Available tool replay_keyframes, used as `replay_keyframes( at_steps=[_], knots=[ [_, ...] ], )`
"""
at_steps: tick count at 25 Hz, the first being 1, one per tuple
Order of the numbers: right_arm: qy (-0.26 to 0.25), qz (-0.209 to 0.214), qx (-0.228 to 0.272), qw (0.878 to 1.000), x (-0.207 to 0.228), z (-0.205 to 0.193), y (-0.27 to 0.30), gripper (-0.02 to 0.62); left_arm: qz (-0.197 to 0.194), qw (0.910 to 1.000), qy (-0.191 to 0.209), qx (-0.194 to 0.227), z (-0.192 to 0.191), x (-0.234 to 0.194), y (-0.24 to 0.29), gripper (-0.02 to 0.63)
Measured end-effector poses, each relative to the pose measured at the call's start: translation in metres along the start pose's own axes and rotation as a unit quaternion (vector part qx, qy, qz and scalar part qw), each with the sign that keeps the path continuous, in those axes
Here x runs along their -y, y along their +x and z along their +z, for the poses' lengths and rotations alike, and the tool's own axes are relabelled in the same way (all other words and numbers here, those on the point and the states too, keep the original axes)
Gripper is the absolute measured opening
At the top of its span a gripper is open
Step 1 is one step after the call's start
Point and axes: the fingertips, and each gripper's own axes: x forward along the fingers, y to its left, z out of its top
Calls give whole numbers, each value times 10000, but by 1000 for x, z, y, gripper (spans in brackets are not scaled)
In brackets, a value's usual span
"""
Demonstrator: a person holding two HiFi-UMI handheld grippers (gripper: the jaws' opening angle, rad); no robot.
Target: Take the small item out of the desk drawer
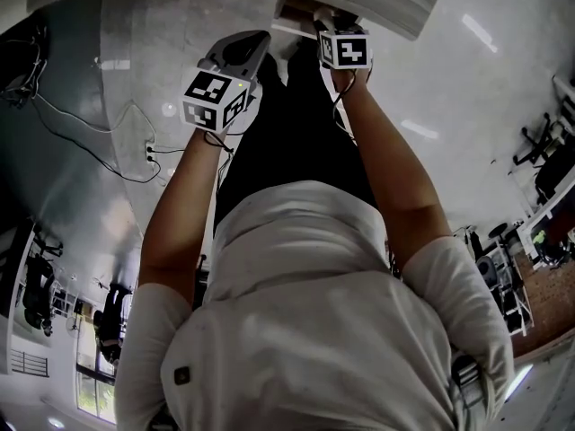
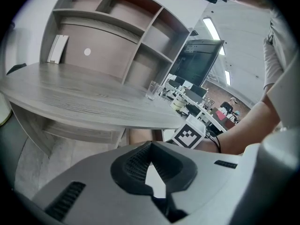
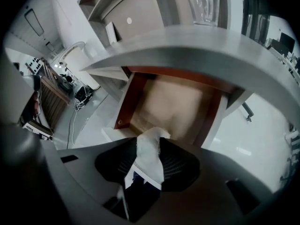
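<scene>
In the right claw (image 3: 148, 148), above the drawer (image 3: 174, 102), the white item (image 3: 151, 162).

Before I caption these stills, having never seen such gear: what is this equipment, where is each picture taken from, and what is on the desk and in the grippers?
No robot here: a person holds a two-jaw gripper in each hand. The head view looks down from a camera on the person's head. The other two views come from cameras riding on the grippers, looking along their jaws. The left gripper is shut and empty, in front of the grey desk, which carries a clear glass, with shelves behind. The right gripper is above the open drawer under the desk top, its jaws closed on a small white crumpled item, perhaps tissue. The marker cubes are parts of the grippers.
</scene>
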Motion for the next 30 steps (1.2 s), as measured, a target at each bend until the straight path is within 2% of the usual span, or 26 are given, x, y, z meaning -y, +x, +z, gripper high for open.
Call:
replay_keyframes(
  at_steps=[11,18,22,26,30],
  knots=[
    [-424,67,542,9976,-28,23,-79,161,-83,9989,308,330,26,40,-48,15],
    [-793,312,836,9928,-63,26,-145,161,-96,9966,641,500,46,64,-94,15],
    [-1022,348,1384,9845,-77,57,-189,161,-33,9926,915,798,77,67,-120,15],
    [-1045,461,1847,9761,-96,68,-244,161,-16,9896,1019,1011,95,83,-156,15],
    [-1154,507,2408,9623,-114,90,-298,161,-34,9848,1122,1322,119,98,-184,15]
  ],
)
